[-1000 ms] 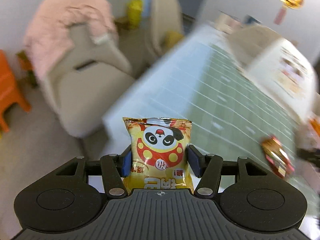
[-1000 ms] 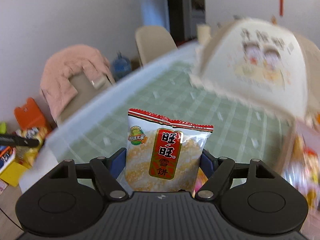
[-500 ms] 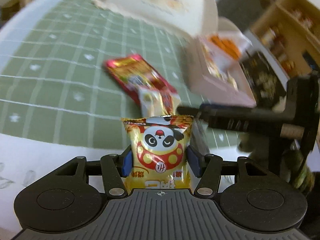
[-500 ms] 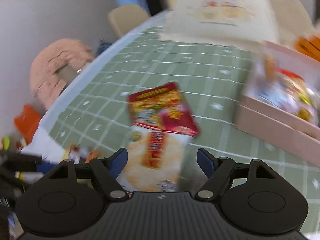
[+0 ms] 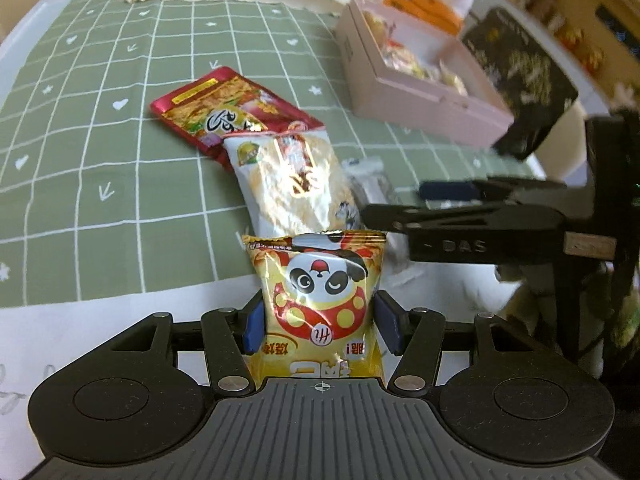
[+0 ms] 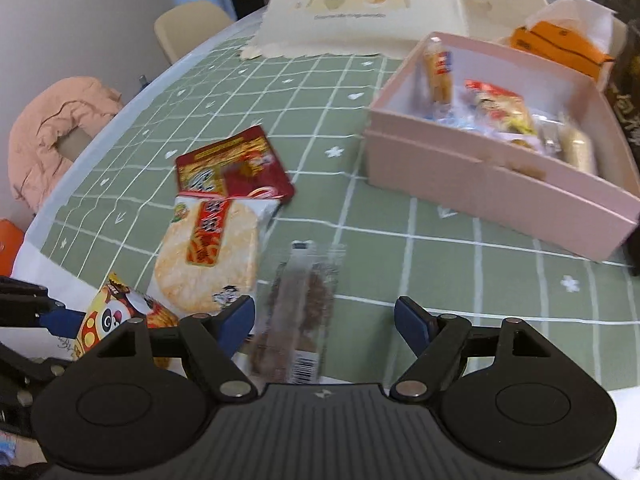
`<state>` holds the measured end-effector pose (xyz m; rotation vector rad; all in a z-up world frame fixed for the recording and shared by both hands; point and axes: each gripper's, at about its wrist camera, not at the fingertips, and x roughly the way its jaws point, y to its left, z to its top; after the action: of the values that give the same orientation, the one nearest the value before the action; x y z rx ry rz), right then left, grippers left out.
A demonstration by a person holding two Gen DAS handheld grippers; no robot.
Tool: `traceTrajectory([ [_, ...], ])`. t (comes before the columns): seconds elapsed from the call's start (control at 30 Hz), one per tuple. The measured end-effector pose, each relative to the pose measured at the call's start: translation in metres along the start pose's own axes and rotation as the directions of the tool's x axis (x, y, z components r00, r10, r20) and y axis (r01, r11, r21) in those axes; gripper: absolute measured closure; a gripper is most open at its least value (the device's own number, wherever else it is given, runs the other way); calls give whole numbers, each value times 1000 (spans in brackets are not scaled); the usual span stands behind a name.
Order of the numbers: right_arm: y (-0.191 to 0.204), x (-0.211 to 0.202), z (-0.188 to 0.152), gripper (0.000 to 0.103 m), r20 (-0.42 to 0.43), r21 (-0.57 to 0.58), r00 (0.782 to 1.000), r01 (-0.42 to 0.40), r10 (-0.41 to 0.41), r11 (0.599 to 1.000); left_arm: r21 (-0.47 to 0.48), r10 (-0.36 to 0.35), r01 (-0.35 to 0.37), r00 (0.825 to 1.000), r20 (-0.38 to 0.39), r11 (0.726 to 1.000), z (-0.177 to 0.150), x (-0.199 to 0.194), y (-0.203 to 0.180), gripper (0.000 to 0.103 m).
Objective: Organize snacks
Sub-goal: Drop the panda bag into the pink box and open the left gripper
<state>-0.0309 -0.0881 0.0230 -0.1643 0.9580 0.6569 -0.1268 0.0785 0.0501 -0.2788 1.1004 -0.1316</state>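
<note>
My left gripper [image 5: 319, 322] is shut on a yellow panda snack bag [image 5: 320, 300], held above the table's near edge. My right gripper [image 6: 324, 316] is open and empty; it shows from the side in the left wrist view [image 5: 452, 200]. A white rice cracker bag [image 6: 208, 256] lies on the green checked cloth, its top on a red snack pack [image 6: 232, 168]. A clear-wrapped brown bar [image 6: 300, 304] lies between my right fingers. The panda bag also shows at lower left in the right wrist view [image 6: 116, 316]. A pink box [image 6: 480, 176] holds several snacks at right.
A cream dome food cover [image 6: 360, 4] stands at the table's far side. An orange tissue box [image 6: 560, 44] and a black box [image 5: 520, 76] sit behind the pink box. Chairs, one with a pink blanket [image 6: 56, 128], stand left of the table.
My right gripper opened and let go of the rice cracker bag, which now lies on the cloth. Both grippers swung down toward the table. The left still holds the panda bag.
</note>
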Motion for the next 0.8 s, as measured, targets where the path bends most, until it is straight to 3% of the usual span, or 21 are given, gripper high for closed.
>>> traceTrajectory([
  [0.13, 3, 2, -5, 24, 32, -70, 993, 114, -112, 991, 40, 1, 0, 1000, -24, 999, 0, -5, -6, 42],
  [0.2, -9, -2, -8, 24, 40, -49, 989, 148, -146, 988, 45, -11, 12, 1000, -21, 999, 1, -6, -8, 42],
  [0.33, -32, -10, -10, 24, 26, 24, 993, 113, -114, 993, 35, -25, 26, 999, -32, 999, 2, 0, -12, 42],
  [0.43, -28, -7, -10, 26, 32, 1, 995, 94, -94, 996, 41, -34, 36, 998, -50, 999, 2, 5, -15, 42],
  [0.53, -14, -2, -7, 49, 64, -68, 989, 139, -135, 988, 56, -38, 41, 998, -58, 998, 4, 7, -19, 42],
  [0.57, -10, -2, -5, 64, 64, -79, 990, 130, -125, 988, 63, -38, 41, 998, -59, 997, 5, 7, -20, 42],
  [0.7, -14, -18, 1, 65, 75, -47, 990, 125, -121, 991, 103, -41, 45, 998, -40, 994, 12, 1, -27, 42],
  [0.8, -34, -57, 7, 66, 133, 41, 985, 110, -114, 993, 108, -99, 96, 995, 25, 989, 32, -16, -31, 42],
])
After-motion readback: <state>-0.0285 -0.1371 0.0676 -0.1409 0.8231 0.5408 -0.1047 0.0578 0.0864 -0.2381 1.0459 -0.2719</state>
